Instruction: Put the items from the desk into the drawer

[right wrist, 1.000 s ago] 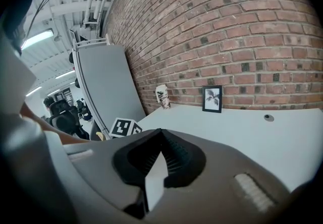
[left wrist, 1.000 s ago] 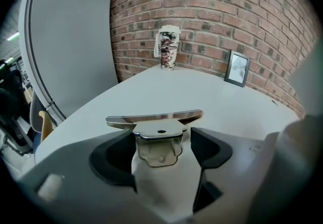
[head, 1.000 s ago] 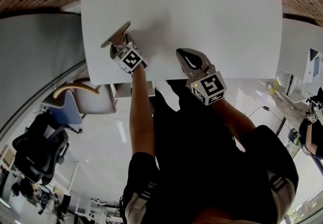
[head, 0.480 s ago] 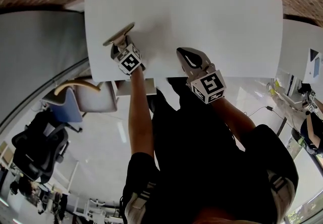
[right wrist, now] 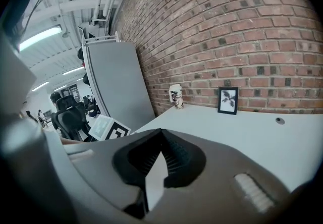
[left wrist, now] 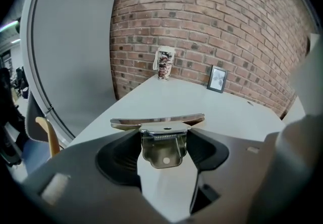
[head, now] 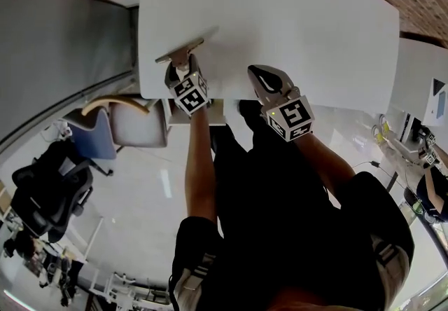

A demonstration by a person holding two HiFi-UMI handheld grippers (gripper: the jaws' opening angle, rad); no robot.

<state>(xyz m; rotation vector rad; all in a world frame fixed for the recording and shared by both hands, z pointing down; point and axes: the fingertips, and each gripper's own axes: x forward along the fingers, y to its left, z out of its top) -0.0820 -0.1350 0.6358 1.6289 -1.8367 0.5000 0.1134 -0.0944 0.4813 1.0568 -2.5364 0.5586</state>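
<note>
My left tool (head: 183,59) is clenched on the metal clip (left wrist: 160,136). Its jaws have just been closing, and now they press the clip's sprung body from both sides, with the long flat bar lying crosswise beyond the tips. The clip sits over the near-left part of the white tabletop (head: 315,36). It looks lifted just clear of the surface, though from above I can't be sure. My right tool (right wrist: 160,132) is over the near edge, beside the left one but apart from it. Its jaw tips are together and there is nothing between them. At the far side of the tabletop, against the brick wall (left wrist: 227,21), a paper cup (left wrist: 164,63) stands at the left corner, and a small framed picture (left wrist: 217,78) stands a little to its right.
</note>
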